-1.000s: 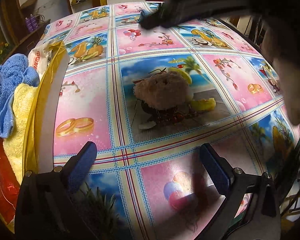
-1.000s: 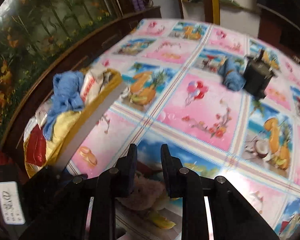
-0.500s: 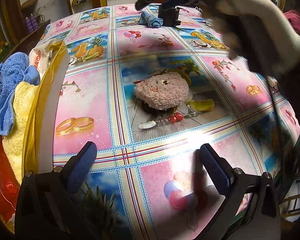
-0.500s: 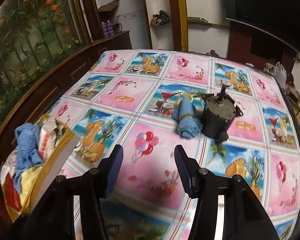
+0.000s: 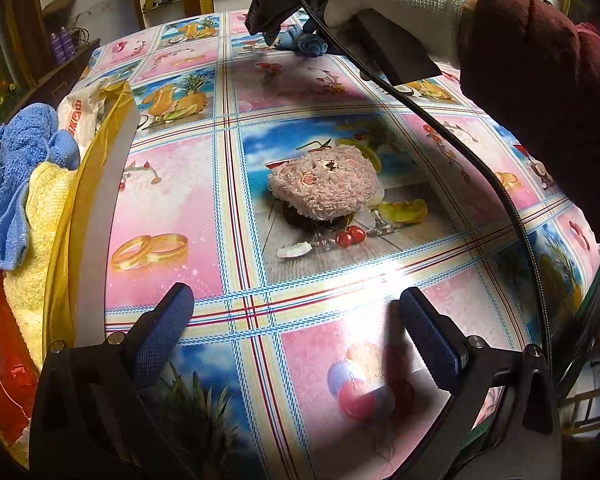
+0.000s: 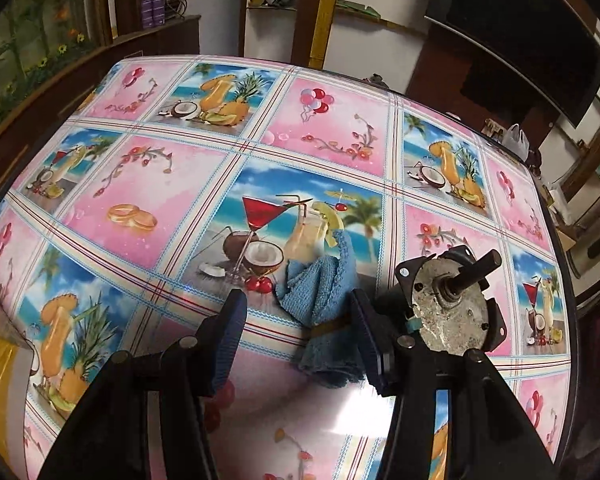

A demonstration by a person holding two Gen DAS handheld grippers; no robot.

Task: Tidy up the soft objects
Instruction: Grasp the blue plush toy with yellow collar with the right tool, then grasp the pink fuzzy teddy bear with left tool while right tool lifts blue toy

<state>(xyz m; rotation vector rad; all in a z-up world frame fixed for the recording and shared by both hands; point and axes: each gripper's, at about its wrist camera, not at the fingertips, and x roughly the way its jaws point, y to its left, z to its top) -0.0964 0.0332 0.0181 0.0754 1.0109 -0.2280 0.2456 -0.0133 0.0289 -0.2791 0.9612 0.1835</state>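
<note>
A rolled blue cloth [image 6: 324, 300] lies on the patterned tablecloth. It sits between the fingers of my right gripper [image 6: 300, 332], close to the right finger; the jaws stand open and do not press on it. Seen from the left wrist, that gripper [image 5: 266, 20] hangs over the blue cloth [image 5: 310, 44] at the far end, held by a gloved hand [image 5: 392, 0]. A pink fuzzy soft object [image 5: 324, 186] rests mid-table. My left gripper [image 5: 296, 328] is open with nothing between its fingers, short of the pink object.
A yellow box [image 5: 100, 208] at the left edge holds a blue towel [image 5: 20, 168], a yellow towel [image 5: 40, 216] and plastic bags. A grey metal motor [image 6: 448, 312] stands right beside the blue cloth. A black cable [image 5: 500, 192] trails across the right side.
My right gripper has opened and swung away from the pink object to the far end, now straddling the blue cloth. The left gripper has stayed put.
</note>
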